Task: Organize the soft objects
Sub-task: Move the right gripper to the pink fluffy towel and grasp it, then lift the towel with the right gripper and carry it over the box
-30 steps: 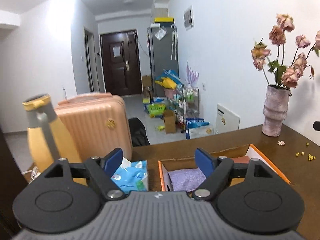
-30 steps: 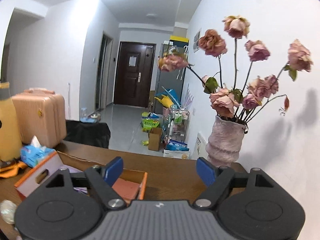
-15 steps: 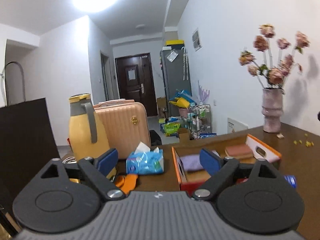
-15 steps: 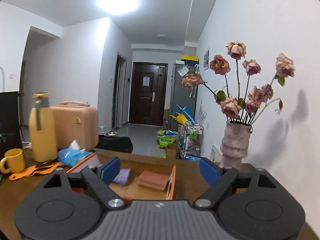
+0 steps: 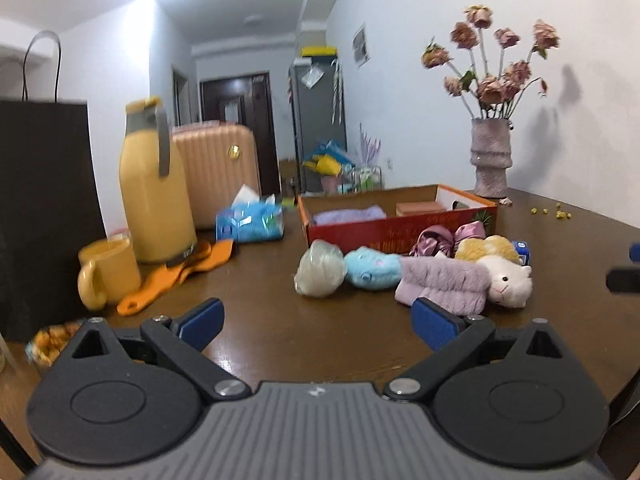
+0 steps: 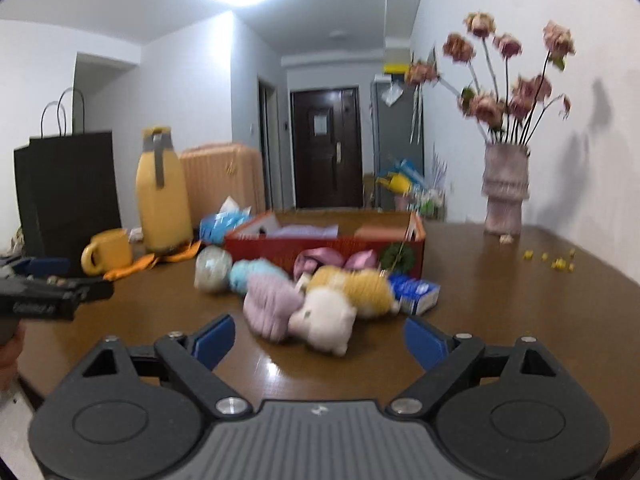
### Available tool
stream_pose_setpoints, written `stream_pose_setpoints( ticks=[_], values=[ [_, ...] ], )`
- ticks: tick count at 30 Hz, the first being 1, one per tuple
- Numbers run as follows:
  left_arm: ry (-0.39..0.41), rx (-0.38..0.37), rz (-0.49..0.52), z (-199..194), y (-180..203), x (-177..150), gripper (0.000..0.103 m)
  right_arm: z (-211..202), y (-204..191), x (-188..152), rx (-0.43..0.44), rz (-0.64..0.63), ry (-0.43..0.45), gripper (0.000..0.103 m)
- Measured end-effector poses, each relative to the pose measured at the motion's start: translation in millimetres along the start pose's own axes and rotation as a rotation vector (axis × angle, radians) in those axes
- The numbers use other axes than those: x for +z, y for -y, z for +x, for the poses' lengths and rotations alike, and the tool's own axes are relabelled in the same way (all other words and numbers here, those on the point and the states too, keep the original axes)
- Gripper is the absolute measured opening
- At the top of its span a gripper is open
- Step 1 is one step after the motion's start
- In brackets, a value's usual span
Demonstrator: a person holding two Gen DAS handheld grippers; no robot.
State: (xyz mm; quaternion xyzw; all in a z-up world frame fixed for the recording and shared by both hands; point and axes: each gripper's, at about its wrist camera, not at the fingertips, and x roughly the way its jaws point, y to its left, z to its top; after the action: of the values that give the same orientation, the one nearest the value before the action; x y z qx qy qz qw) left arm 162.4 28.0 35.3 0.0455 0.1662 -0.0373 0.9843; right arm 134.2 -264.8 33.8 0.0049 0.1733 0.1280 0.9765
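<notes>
The left gripper has its blue-padded jaws spread wide and still opening, with only bare brown table between them. The right gripper is likewise parted and opening, empty. Beyond the left fingers, well apart from them, a row of soft things lies on the table: a pale netted ball, a blue plush, a folded lilac cloth and a white-and-yellow plush animal, each touching the next. In the right wrist view the plush animal lies just ahead of the jaws, slightly between their lines. Behind the row stands an open red box, holding a lilac folded cloth and a brownish pad. Pink satin pieces lean at its front wall.
</notes>
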Motion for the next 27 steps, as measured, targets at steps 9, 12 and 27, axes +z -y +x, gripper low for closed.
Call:
stream_pose_setpoints(
  ticks=[9, 12, 27],
  values=[
    [-0.062, -0.005, -0.067, 30, -11, 0, 0.102, 28, -8, 7, 0.005, 0.013, -0.015, 0.083],
    [-0.082, -0.026, -0.092, 45, -13, 2, 0.102, 51, -14, 9, 0.027, 0.01, -0.053, 0.077],
    [-0.117, 0.002, -0.142, 90, -31, 19, 0.1, 164, -72, 21, 0.129, -0.208, -0.121, 0.017]
  ],
)
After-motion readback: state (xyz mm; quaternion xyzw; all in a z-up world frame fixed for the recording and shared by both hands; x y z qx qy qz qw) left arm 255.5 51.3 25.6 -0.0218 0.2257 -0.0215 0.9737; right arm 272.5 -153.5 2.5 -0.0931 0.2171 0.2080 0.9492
